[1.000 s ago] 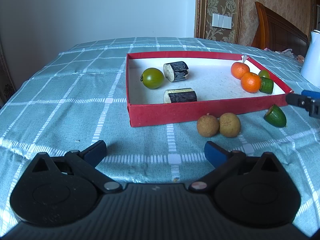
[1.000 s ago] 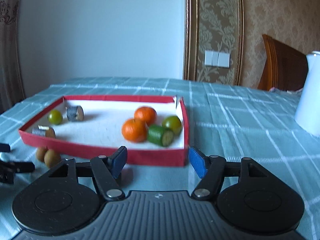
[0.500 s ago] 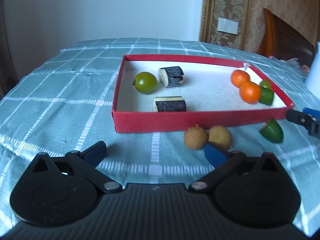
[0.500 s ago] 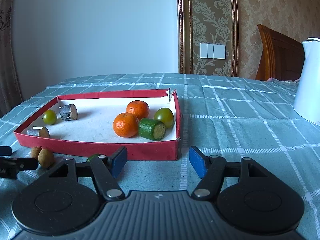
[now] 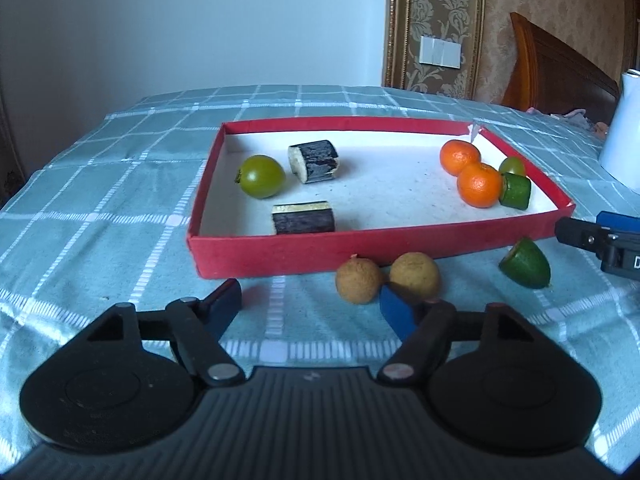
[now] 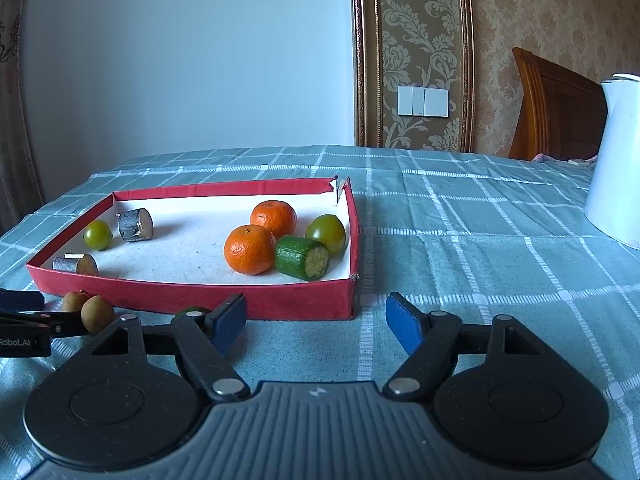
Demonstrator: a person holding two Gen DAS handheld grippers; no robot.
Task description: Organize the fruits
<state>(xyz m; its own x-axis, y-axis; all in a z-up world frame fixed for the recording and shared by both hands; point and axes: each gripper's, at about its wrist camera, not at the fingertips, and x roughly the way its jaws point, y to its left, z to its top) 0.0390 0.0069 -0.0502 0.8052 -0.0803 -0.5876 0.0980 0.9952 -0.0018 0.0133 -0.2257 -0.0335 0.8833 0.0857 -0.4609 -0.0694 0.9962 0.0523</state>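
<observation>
- A shallow red tray of card, with a white, faintly speckled floor and a torn far corner, lies on a surface under a teal checked cloth of woven look.
- Inside at the left: a smooth, round green tomato and two short cylinders with dark, rough skin and pale cut ends, the far dark piece just beside the tomato, the near dark piece close to the front wall.
- Inside at the right, crowded together: two dimpled oranges, a second green tomato and a cucumber chunk with bumpy green skin and a grainy cut face, lying against the nearer orange.
- Outside, just before the front wall: two round, tan, matt-skinned longans side by side, and farther right a green wedge with a glossy skin.
- The left claw has just been closing, yet its blue pads stand well apart and grip nothing; its right pad sits in front of the gap between the longans, and contact cannot be told.
- The right claw has just been opening; its pads are spread wide over bare cloth before the tray's right front corner, holding nothing. The wedge peeps out behind its left finger.
- A smooth white jug stands on the cloth, well right of the tray.
</observation>
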